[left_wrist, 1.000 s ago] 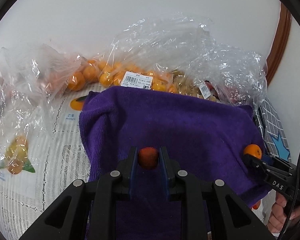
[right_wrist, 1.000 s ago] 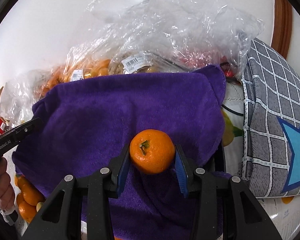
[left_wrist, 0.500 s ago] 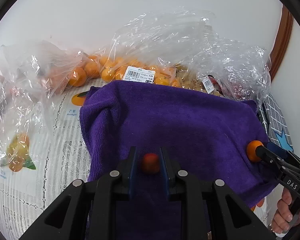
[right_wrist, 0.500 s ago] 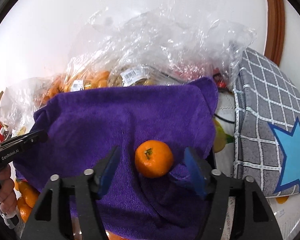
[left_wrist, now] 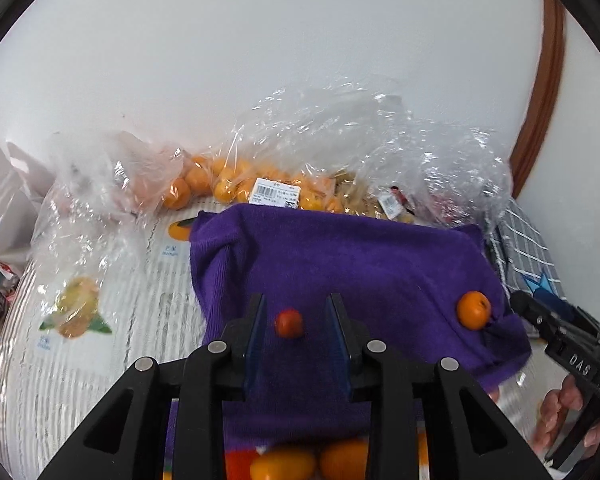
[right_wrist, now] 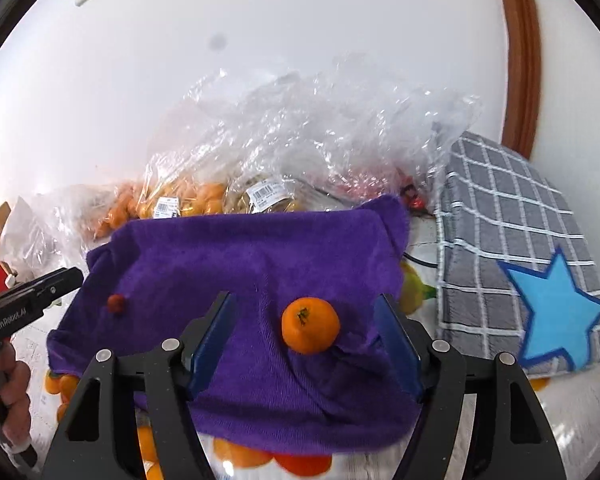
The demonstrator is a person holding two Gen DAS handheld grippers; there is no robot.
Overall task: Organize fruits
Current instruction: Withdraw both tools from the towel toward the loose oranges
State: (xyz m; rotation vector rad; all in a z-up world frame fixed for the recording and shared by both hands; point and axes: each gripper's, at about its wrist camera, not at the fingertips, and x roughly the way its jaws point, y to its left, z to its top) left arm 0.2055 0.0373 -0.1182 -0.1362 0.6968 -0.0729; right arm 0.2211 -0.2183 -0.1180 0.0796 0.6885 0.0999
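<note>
Both fruits just released onto the purple towel (left_wrist: 340, 264). Left gripper (left_wrist: 296, 328), jaws just opening, stands clear of the small red fruit (left_wrist: 289, 323) between them; right gripper (right_wrist: 304, 332), spread wide, frames the freed tangerine (right_wrist: 310, 325). Placement appears done.

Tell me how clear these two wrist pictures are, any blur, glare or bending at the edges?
Left wrist view: the purple towel and small red fruit look soft, the oranges at the bottom edge are smeared, and the door frame bows from the fisheye. Right wrist view: sharper on the mandarin, white glare on the plastic bags, a dark smudge on the wall.
</note>
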